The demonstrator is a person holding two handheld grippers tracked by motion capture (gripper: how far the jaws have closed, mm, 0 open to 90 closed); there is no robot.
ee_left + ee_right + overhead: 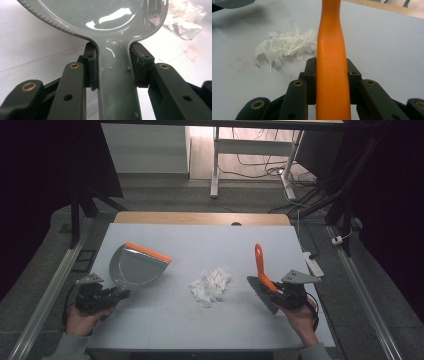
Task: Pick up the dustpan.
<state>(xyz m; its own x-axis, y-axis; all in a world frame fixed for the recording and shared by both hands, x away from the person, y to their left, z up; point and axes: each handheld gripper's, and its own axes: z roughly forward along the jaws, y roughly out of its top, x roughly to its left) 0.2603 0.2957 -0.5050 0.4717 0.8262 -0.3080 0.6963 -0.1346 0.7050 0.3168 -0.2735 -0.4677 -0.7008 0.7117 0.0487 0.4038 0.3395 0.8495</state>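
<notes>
Both tools are clamped: the left tool (112, 295) grips the grey dustpan (135, 266) by its handle, the right tool (277, 292) pinches the brush (262, 279) by its orange handle. Shredded paper (211, 285) lies mid-bench (165, 320), between them and touching neither. A fast sweep could scatter the light shreds, and a tilted pan lip would let them slide under.

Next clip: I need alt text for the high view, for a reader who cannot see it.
A person at a white table holds a grey dustpan by its handle in the left gripper and an orange-handled brush in the right gripper. A small pile of shredded white paper lies on the table between the two tools.
</notes>
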